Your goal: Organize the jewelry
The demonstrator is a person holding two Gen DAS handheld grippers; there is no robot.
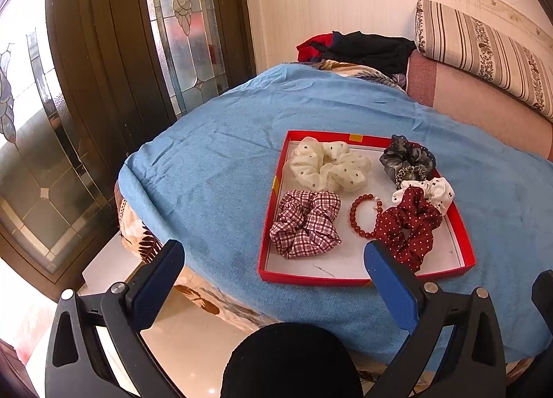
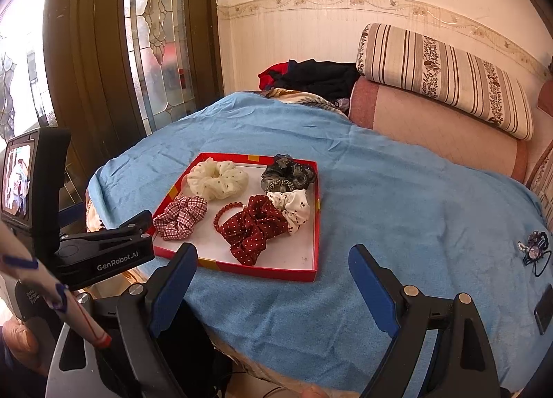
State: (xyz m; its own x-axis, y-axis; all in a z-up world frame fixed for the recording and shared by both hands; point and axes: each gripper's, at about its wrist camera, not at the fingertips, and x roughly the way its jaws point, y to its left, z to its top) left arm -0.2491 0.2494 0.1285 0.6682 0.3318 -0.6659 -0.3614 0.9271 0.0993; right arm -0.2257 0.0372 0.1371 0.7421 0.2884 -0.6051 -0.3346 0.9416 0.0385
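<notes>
Blue blanket (image 2: 397, 197) covers the bed, and your red tray (image 2: 242, 268) sits ahead and left on it. One hair tie (image 2: 534, 249) lies outside, far right, so your right tongs (image 2: 273, 273) are nearer; left tongs (image 1: 274, 259) gape too, both empty.

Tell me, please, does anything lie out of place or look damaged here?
Yes. A dark hair tie with a sparkly ornament lies alone on the blue blanket, apart from the red tray that holds the scrunchies and bead bracelet. The tray's white floor shows a thin crack-like line.
</notes>
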